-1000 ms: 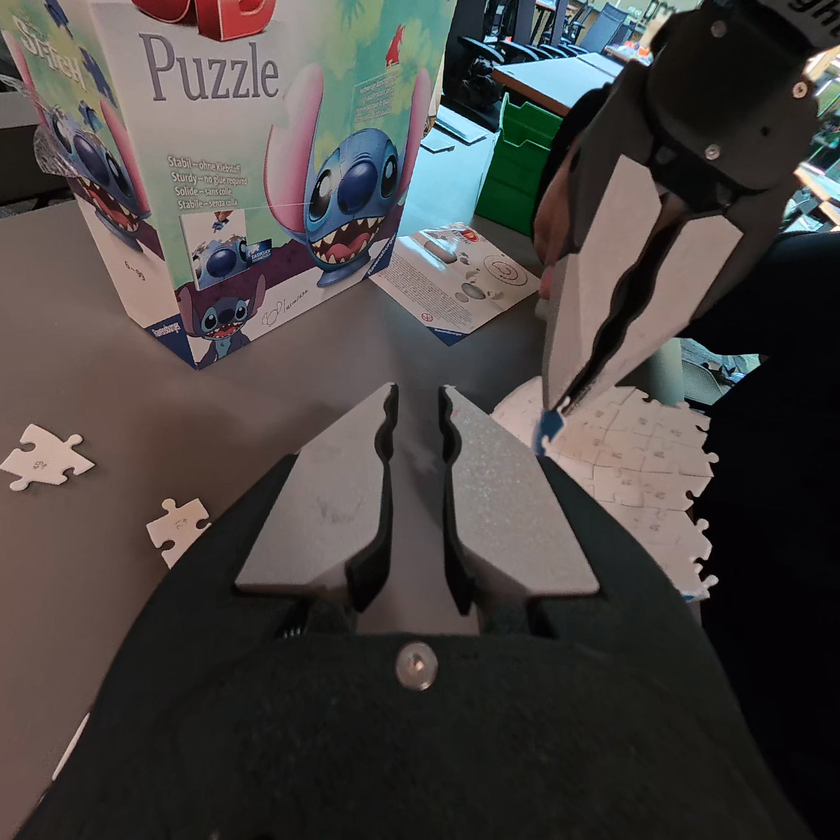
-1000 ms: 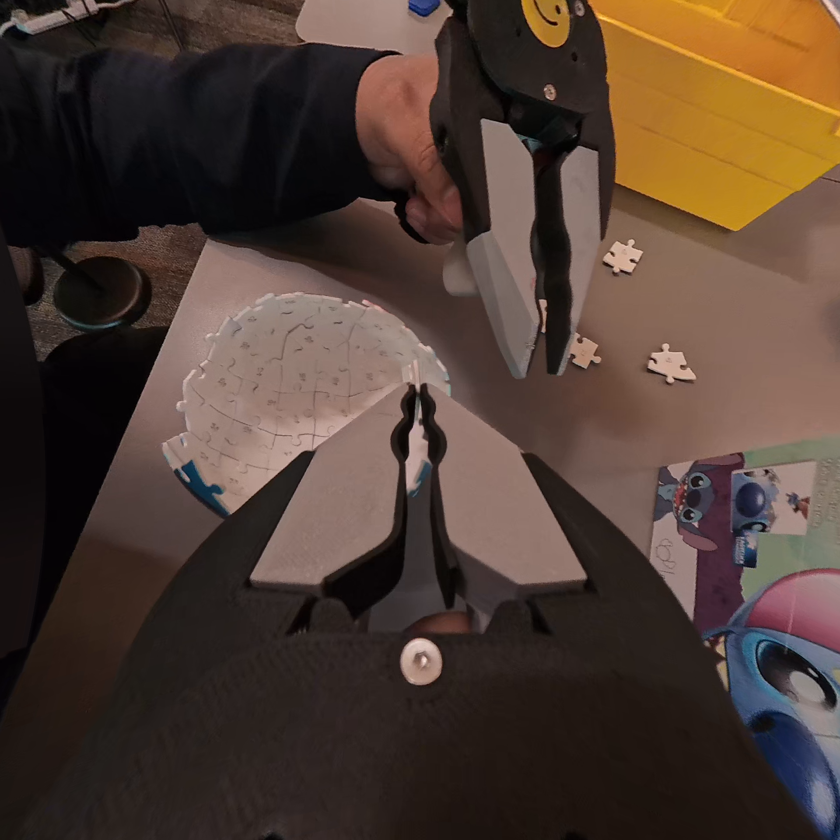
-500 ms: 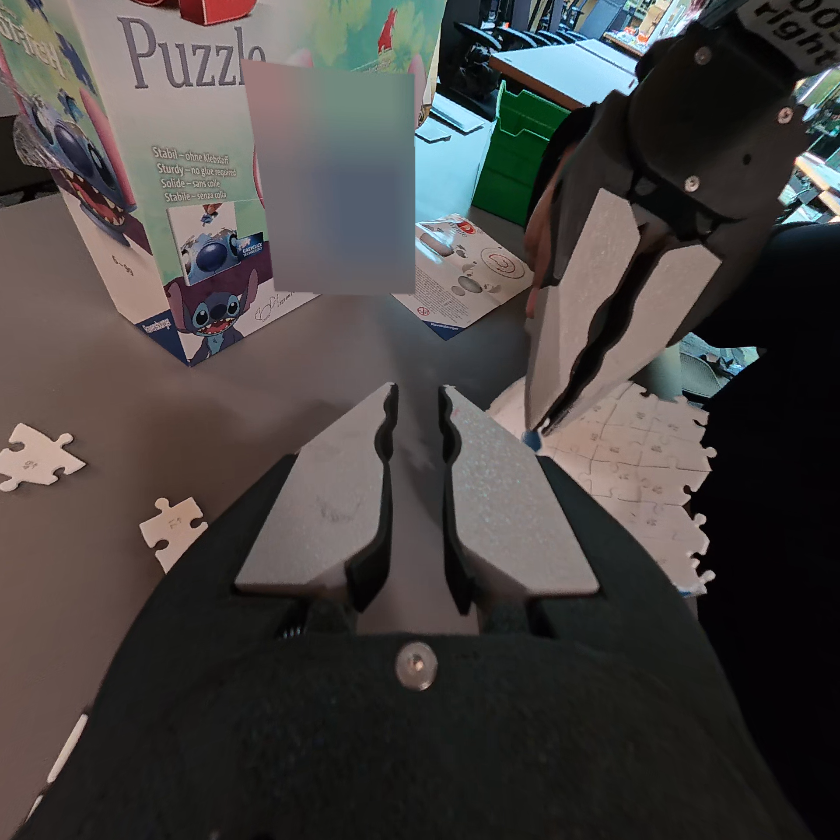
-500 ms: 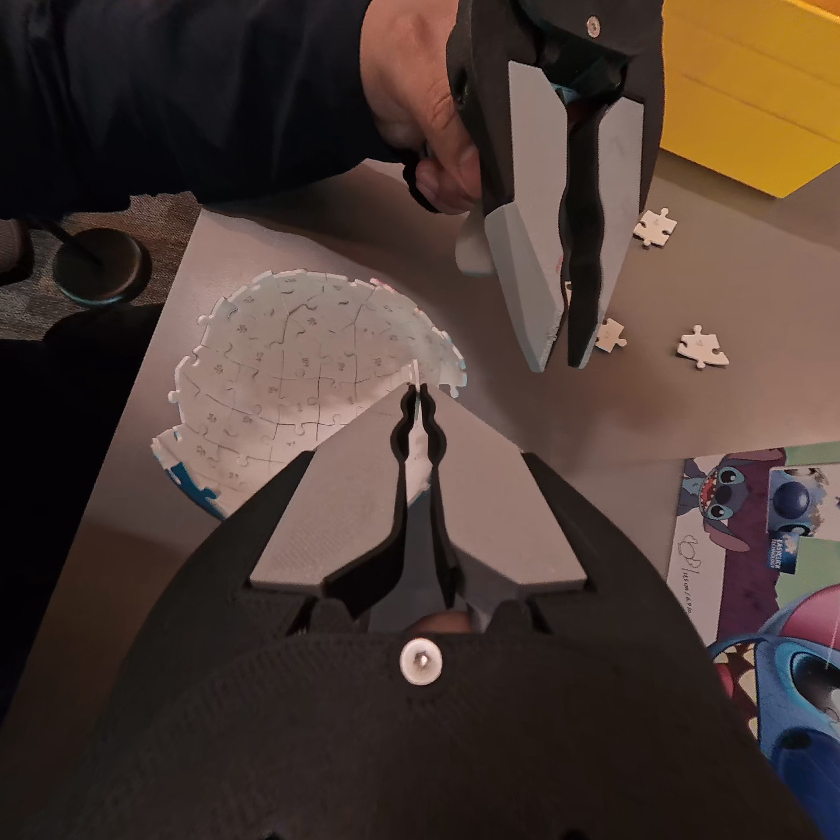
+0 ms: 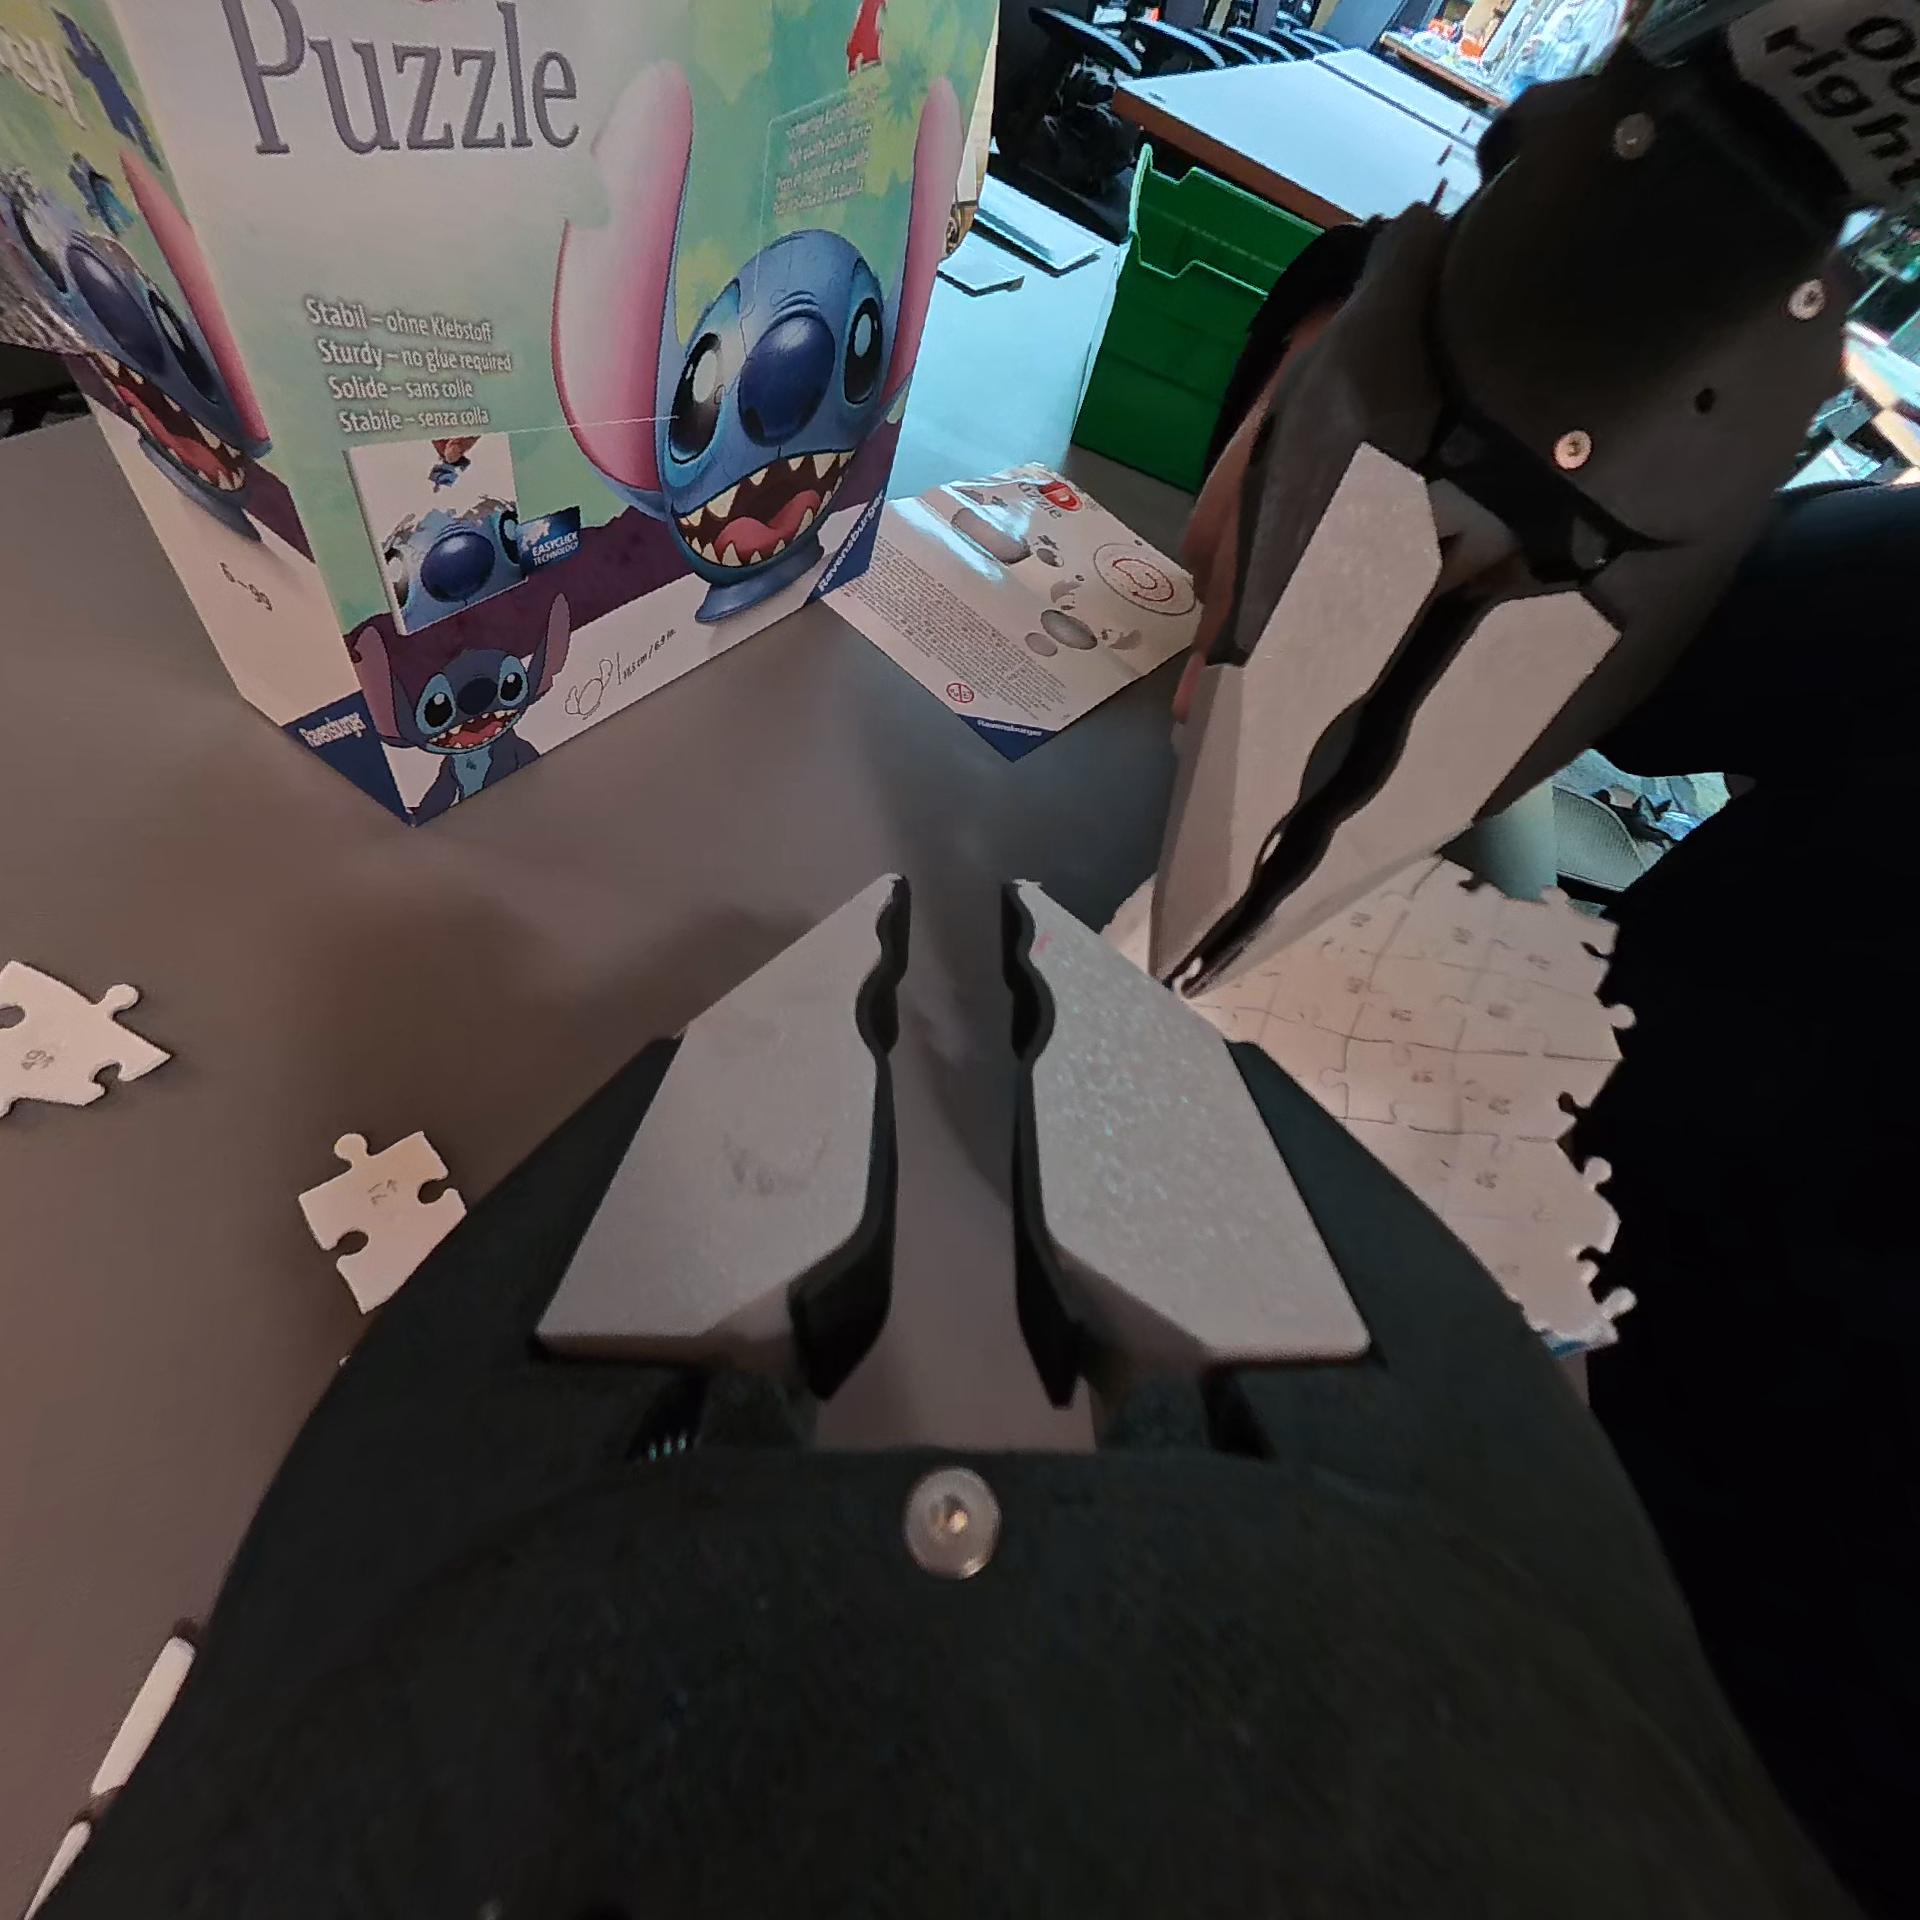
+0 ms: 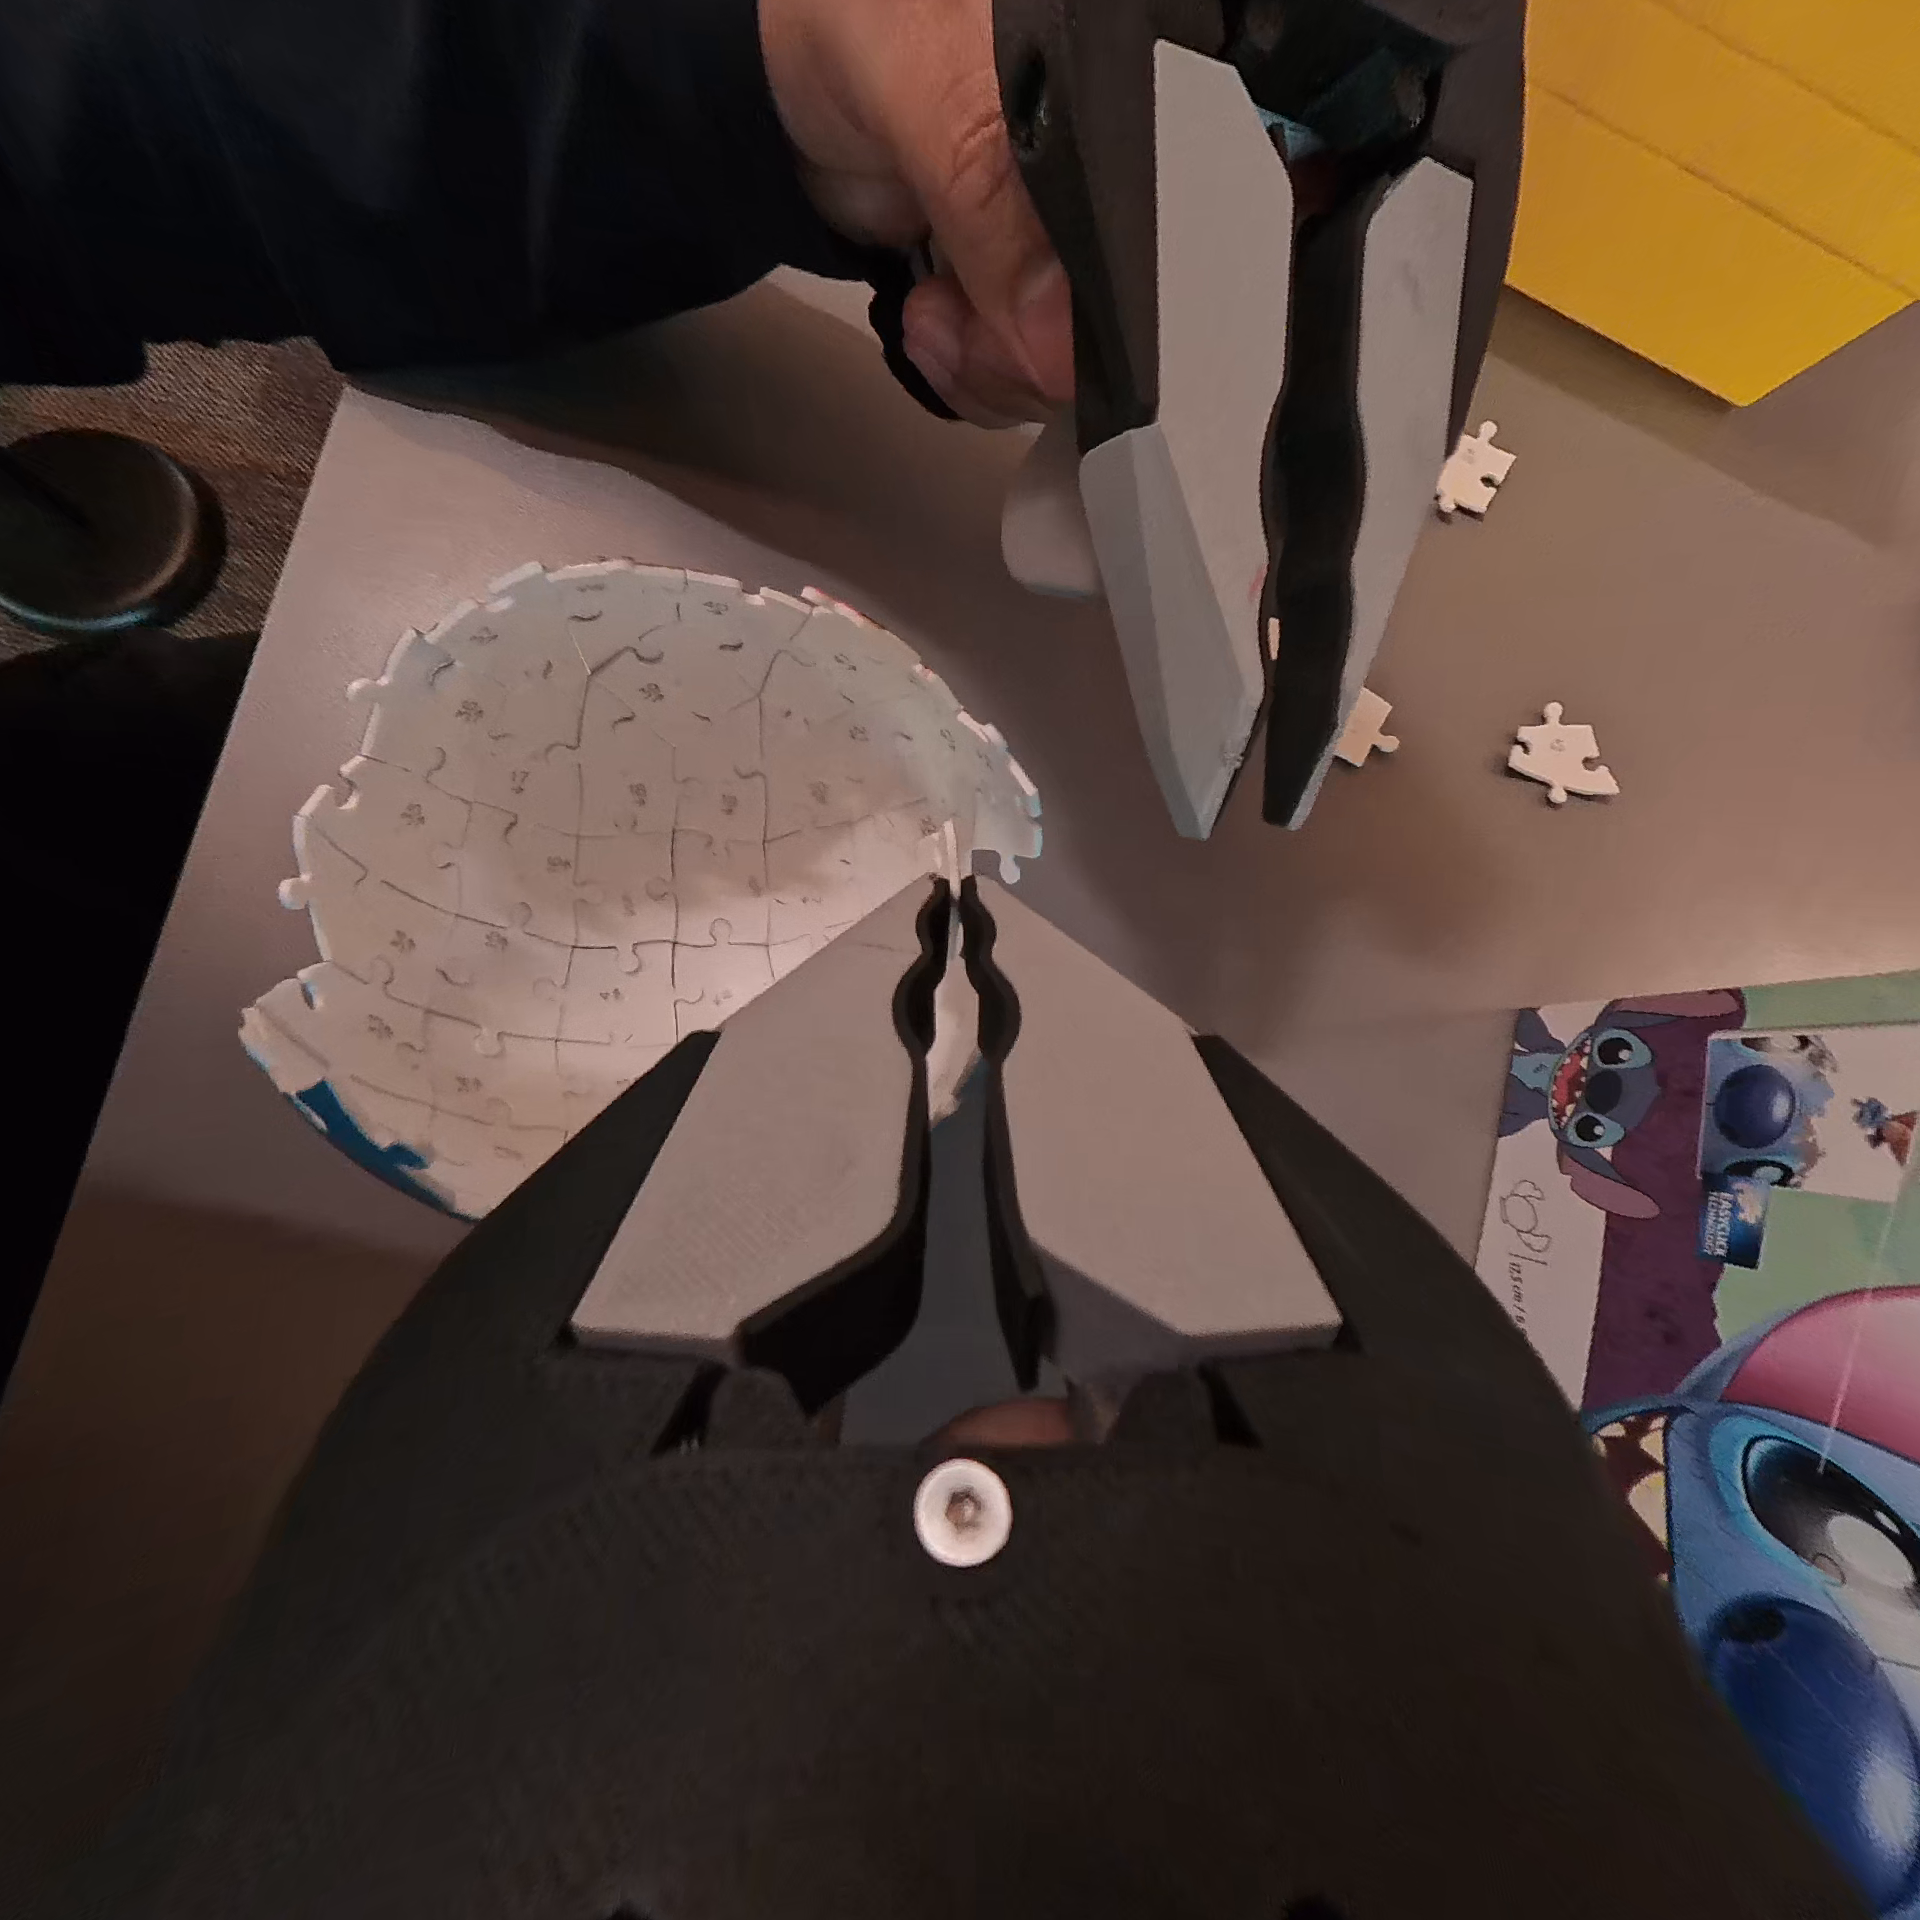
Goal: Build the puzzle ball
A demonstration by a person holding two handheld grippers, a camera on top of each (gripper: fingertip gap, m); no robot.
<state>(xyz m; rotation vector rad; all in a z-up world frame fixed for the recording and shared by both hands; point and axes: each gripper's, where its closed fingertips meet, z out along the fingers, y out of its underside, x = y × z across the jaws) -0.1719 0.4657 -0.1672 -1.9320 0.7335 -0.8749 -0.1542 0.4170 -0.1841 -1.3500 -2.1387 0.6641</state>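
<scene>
The half-built puzzle ball [image 6: 623,831] is a white bowl of joined pieces, blue outside, lying open side up near the table's edge. It also shows in the left wrist view [image 5: 1434,1049]. My right gripper [image 6: 956,888] is shut on a thin puzzle piece [image 6: 950,836] held edge-on at the bowl's near rim. In the left wrist view the right gripper [image 5: 1184,977] points down at that rim. My left gripper [image 5: 954,894] is open and empty, and in the right wrist view it [image 6: 1242,800] hovers just right of the bowl.
Loose white pieces lie on the grey table [image 5: 62,1039] [image 5: 379,1210] [image 6: 1564,753] [image 6: 1475,483]. The puzzle box [image 5: 468,364] stands behind them, with a leaflet [image 5: 1018,603] beside it. A yellow bin [image 6: 1683,187] and a green crate [image 5: 1174,343] lie beyond.
My right gripper has come down with its piece to the bowl's rim. The left gripper has drifted a little nearer and stays open.
</scene>
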